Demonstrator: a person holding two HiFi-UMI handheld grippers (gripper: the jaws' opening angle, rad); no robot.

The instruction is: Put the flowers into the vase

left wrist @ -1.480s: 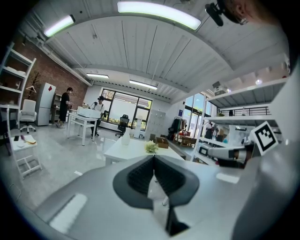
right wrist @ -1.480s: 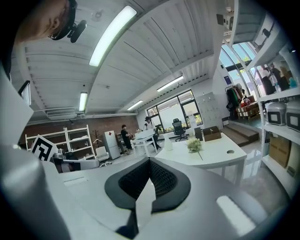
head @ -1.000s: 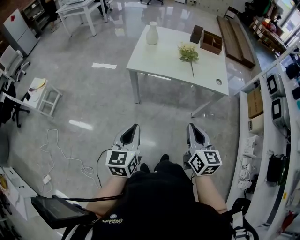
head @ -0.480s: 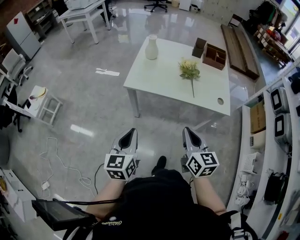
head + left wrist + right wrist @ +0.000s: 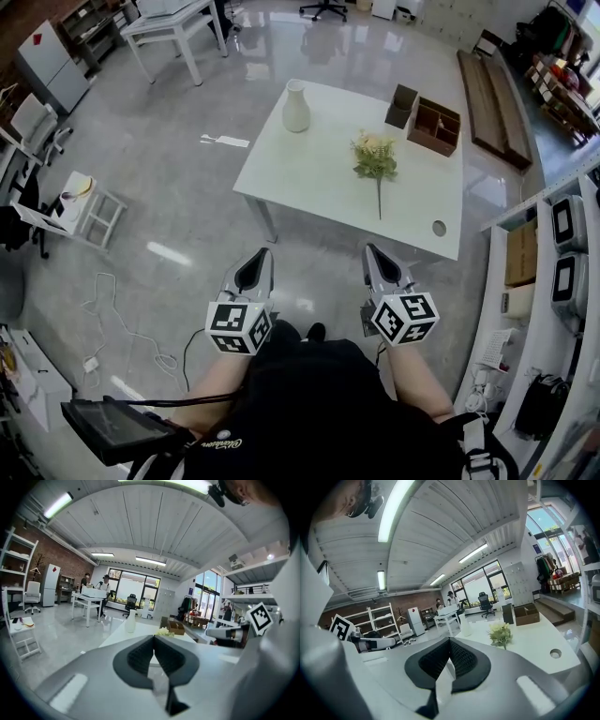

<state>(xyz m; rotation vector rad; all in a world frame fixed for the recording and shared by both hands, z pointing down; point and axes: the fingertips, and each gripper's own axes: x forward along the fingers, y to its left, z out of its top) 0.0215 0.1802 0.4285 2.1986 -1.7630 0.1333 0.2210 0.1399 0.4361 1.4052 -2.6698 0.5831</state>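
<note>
The left hand-held gripper (image 5: 260, 255) and the right hand-held gripper (image 5: 373, 251) are both closed on nothing, off the near edge of the white surface (image 5: 309, 173), where the flowers (image 5: 375, 159) lie flat around mid-surface, well apart from the upright vase (image 5: 295, 105) at the far left corner.

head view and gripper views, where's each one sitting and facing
Head view: on the person's head, steeply down at the white table; left gripper, right gripper, forearms show.
Left gripper view: on that gripper, along shut jaws toward the vase; right gripper at right.
Right gripper view: likewise, toward the flowers; left gripper at left.
All share vase and flowers.
</note>
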